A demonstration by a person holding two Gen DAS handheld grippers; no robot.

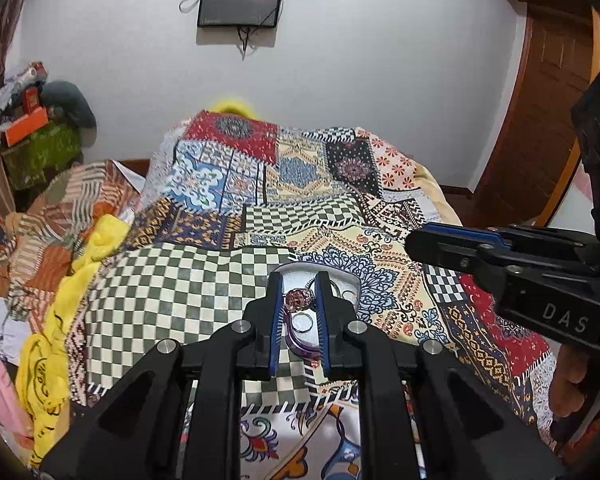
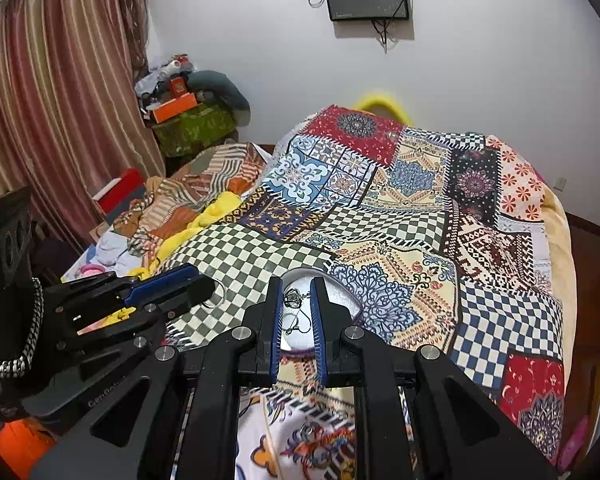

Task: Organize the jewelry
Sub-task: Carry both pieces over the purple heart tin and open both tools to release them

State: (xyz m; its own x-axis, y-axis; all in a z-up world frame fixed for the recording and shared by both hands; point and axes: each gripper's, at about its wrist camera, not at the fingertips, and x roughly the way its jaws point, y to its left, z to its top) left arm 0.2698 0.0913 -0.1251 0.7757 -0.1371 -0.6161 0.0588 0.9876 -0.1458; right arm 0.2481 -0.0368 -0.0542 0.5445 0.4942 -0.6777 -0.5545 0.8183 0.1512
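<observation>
Your left gripper [image 1: 298, 300] pinches the pink-stoned ring [image 1: 299, 298], your right gripper [image 2: 299, 300] the silver pendant [image 2: 293, 298], both low-centre over the white tray [image 1: 350, 285]; any slackening drops them into the busy quilt [image 1: 180, 280].

We see our right tool [image 2: 298, 300] nipped on a small silver pendant [image 2: 292, 298] above a white tray [image 2: 340, 292] on the patchwork bed [image 2: 420, 220]; our left tool [image 2: 204, 286] is alongside, a ring [image 2: 216, 294] at its tip.
</observation>
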